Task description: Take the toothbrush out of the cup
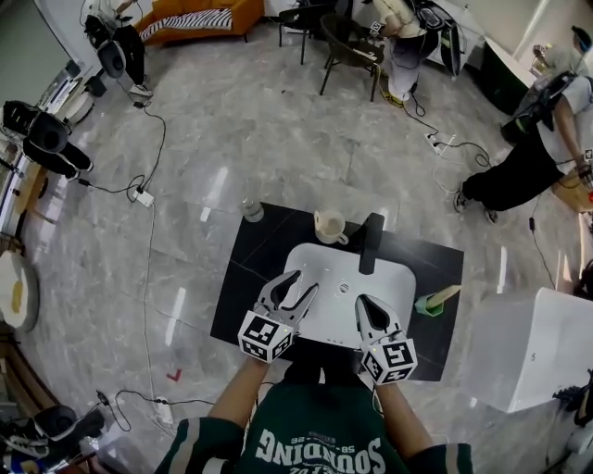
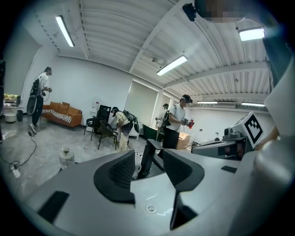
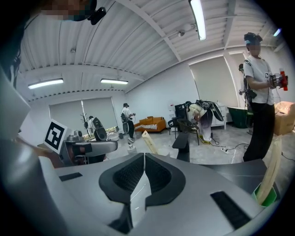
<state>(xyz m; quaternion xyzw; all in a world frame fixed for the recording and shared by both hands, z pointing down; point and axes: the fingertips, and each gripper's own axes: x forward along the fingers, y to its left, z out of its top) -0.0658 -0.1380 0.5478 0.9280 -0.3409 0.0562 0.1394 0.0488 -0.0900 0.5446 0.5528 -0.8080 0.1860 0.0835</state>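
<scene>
The toothbrush (image 1: 447, 294) is seen in the head view leaning in the green cup (image 1: 427, 305) on the table (image 1: 243, 287), right of the sink (image 1: 310, 261). Its pale handle, probably, is shown upright only in the right gripper view. The left gripper (image 1: 303, 282) is held wide open and empty, with the faucet (image 2: 148, 156) framed beyond. The right gripper (image 1: 369, 305) is closed on nothing.

An open lab hall: cables (image 1: 163, 139) on the marble floor (image 1: 278, 139), people (image 1: 533, 162) wearing gear, orange sofa (image 1: 199, 17).

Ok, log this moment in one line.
left tool: open, empty | right tool: shut, empty | both over sink | green cup: untouched
</scene>
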